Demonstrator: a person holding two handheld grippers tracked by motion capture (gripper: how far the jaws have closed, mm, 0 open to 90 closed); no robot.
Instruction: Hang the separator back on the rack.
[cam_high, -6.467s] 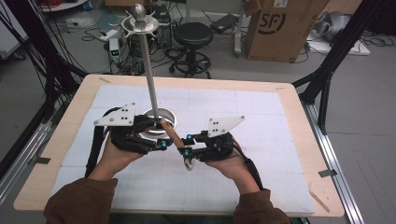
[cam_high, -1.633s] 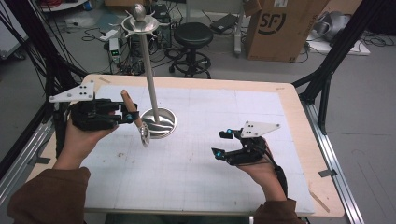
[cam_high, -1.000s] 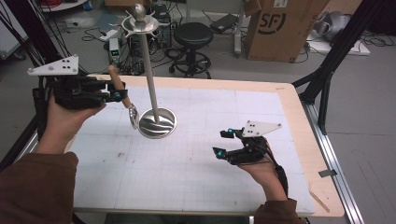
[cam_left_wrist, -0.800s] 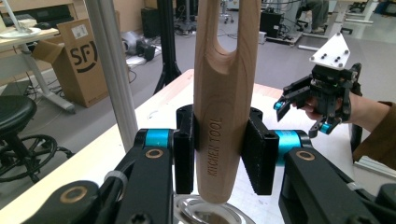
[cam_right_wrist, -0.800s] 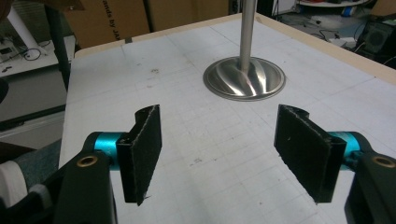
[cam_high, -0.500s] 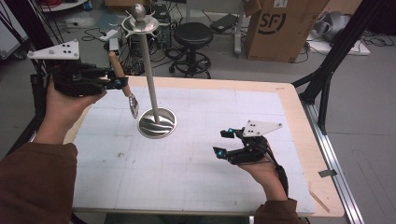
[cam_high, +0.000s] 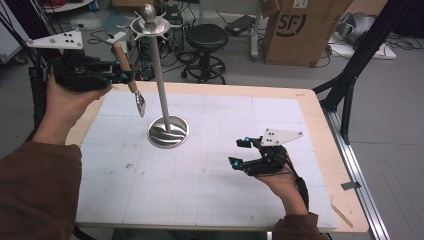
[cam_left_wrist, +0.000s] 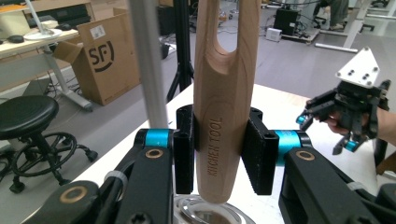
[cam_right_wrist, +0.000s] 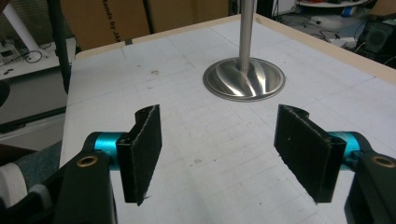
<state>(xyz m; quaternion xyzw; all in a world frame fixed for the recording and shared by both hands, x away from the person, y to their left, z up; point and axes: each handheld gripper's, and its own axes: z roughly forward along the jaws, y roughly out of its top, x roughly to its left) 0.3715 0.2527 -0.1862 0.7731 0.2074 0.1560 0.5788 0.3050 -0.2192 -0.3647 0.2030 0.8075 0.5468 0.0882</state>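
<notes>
1. The left gripper (cam_high: 121, 77) is clamped tight on the wooden handle (cam_left_wrist: 223, 98) of a kitchen tool (cam_high: 129, 80), pads pressing both sides. The handle's top is slotted, a hanging hole by the look of it.
2. Big change: seconds ago both grippers sat together by the stand's base; since then the left hand has carried the tool up and out to the far-left edge of the table, climbing through the last second.
3. The tool now hangs in the air, metal blade (cam_high: 140, 104) pointing down, well above the table (cam_high: 210, 200) and just left of the stand's pole (cam_high: 160, 85).
4. The handle's top sits near the level of the hooked crown (cam_high: 150, 25) of the stand (cam_high: 168, 132), though short of it and off to the side.
5. The right gripper (cam_high: 239, 152) rests low at the right of the mat, jaws wide apart, nothing between them (cam_right_wrist: 224, 154). It hasn't budged in the last second or so.
6. My read: the lift is nearly done. Next comes a sideways move to slip that slot over a hook.
7. Risk: knocking the pole, or the tool swinging as it hooks on.
</notes>
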